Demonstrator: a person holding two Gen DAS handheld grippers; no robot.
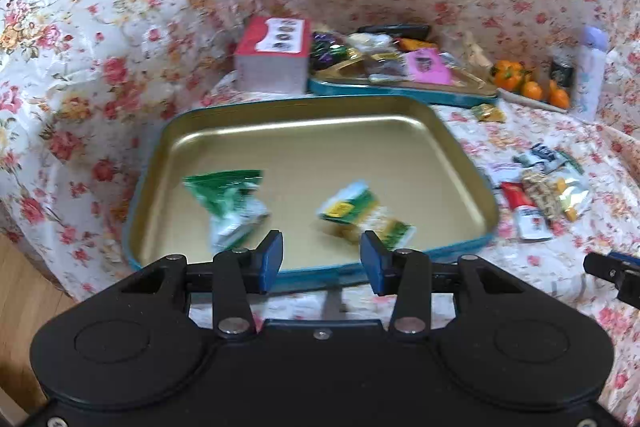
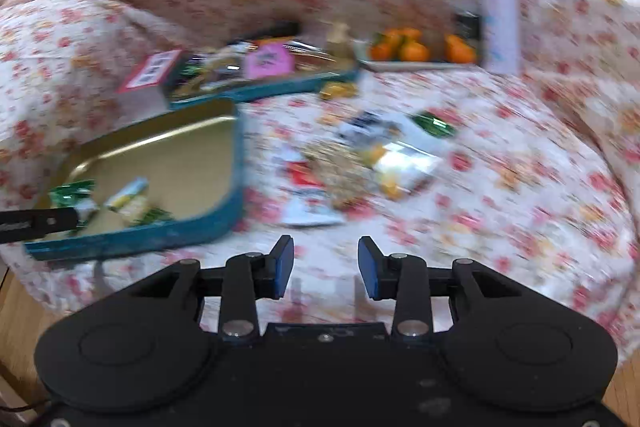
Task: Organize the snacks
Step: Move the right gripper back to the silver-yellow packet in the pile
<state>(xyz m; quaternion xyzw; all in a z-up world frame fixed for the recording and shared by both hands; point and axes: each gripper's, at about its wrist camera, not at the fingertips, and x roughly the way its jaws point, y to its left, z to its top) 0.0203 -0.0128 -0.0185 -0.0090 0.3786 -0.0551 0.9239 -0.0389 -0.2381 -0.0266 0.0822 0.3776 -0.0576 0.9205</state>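
Near gold tray (image 1: 312,131) holds two green snack packets (image 1: 228,203); far tin (image 1: 400,89) holds assorted snacks. Loose packets (image 2: 352,163) lie right on floral cloth (image 2: 500,187). Left gripper (image 1: 321,259) and right gripper (image 2: 325,263): fingers spread, empty.

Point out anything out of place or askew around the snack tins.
A loose heap of snack packets lies on the floral cloth right of the near tin, outside both tins. One yellow wrapped candy sits stray by the far tin. Nothing looks spilled or damaged.
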